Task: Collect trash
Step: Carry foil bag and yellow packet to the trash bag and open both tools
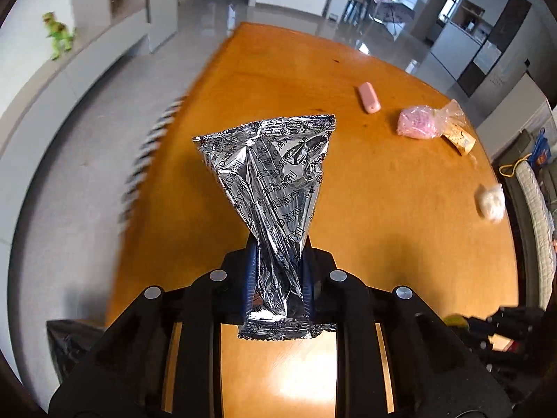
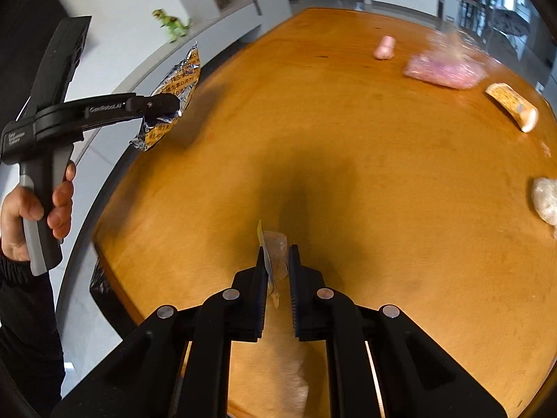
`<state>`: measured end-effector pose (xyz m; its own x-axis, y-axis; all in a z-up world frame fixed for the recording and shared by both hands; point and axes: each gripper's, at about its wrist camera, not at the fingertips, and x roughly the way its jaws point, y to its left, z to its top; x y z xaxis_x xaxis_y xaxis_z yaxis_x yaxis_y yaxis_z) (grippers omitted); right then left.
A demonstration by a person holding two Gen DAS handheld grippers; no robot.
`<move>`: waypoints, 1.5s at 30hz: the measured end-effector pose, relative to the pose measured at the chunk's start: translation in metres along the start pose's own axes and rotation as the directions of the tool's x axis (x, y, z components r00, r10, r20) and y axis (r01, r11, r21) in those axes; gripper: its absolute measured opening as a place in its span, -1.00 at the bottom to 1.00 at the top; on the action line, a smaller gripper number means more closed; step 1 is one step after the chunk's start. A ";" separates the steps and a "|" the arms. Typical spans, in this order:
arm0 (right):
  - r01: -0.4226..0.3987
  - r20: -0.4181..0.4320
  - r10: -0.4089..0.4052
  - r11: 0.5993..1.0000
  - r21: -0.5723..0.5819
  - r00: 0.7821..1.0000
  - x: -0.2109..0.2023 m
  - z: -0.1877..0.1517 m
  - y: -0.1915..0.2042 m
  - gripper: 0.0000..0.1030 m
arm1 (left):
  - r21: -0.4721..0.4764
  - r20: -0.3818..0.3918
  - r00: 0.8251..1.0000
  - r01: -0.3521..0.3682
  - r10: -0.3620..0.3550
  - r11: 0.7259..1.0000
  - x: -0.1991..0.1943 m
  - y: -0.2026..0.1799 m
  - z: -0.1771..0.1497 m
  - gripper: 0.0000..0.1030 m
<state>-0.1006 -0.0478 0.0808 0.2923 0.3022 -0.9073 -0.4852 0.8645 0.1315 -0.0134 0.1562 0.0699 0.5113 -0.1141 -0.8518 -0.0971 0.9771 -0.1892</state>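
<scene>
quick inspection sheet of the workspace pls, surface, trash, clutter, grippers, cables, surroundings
surface: orange wooden table, rounded edge, bare in the middle
job's things: silver foil wrapper held off the table; small clear wrapper between the right gripper's fingers; pink plastic bag, tan tube-shaped packet and white crumpled wad lie toward the table's right side
clutter: small pink case on the far part of the table
grippers: left gripper shut on the foil wrapper; right gripper slightly parted around the clear wrapper, grip unclear
cables: nothing seen
surroundings: green toy dinosaur on a grey ledge; black bag below the table's near left edge; glossy floor beyond
</scene>
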 end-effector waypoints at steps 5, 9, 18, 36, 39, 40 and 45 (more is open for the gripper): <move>-0.069 -0.013 0.068 0.992 -0.107 0.998 0.012 -0.005 0.068 -0.75 | -0.053 0.047 0.998 -0.040 0.043 0.998 -0.051 0.052 -0.054 -0.59; -0.121 -0.043 0.115 0.975 -0.189 0.992 0.024 -0.011 0.119 -0.75 | -0.120 0.060 0.995 -0.072 0.080 0.990 -0.077 0.095 -0.097 -0.59; -0.244 -0.134 0.209 0.900 -0.360 0.969 0.046 -0.031 0.233 -0.75 | -0.277 0.070 0.980 -0.163 0.189 0.947 -0.122 0.179 -0.187 -0.58; -0.381 -0.316 0.239 0.755 -0.533 0.918 0.121 -0.067 0.389 0.33 | -0.655 -0.165 0.886 -0.427 0.434 0.623 -0.163 0.322 -0.336 0.88; -0.377 -0.300 0.251 0.772 -0.512 0.920 0.117 -0.061 0.380 0.33 | -0.655 -0.138 0.894 -0.405 0.427 0.637 -0.165 0.317 -0.327 0.88; -0.378 -0.294 0.257 0.777 -0.503 0.921 0.115 -0.060 0.375 0.33 | -0.647 -0.130 0.894 -0.403 0.428 0.647 -0.164 0.312 -0.320 0.88; -0.369 -0.248 0.281 0.804 -0.466 0.927 0.100 -0.044 0.346 0.33 | -0.595 -0.100 0.901 -0.394 0.422 0.701 -0.163 0.291 -0.300 0.88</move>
<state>-0.2752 0.2635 0.0178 -0.0700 0.4232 -0.9033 -0.8819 0.3969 0.2543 -0.3815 0.4056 0.0070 0.3342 0.2913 -0.8964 -0.7773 0.6231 -0.0873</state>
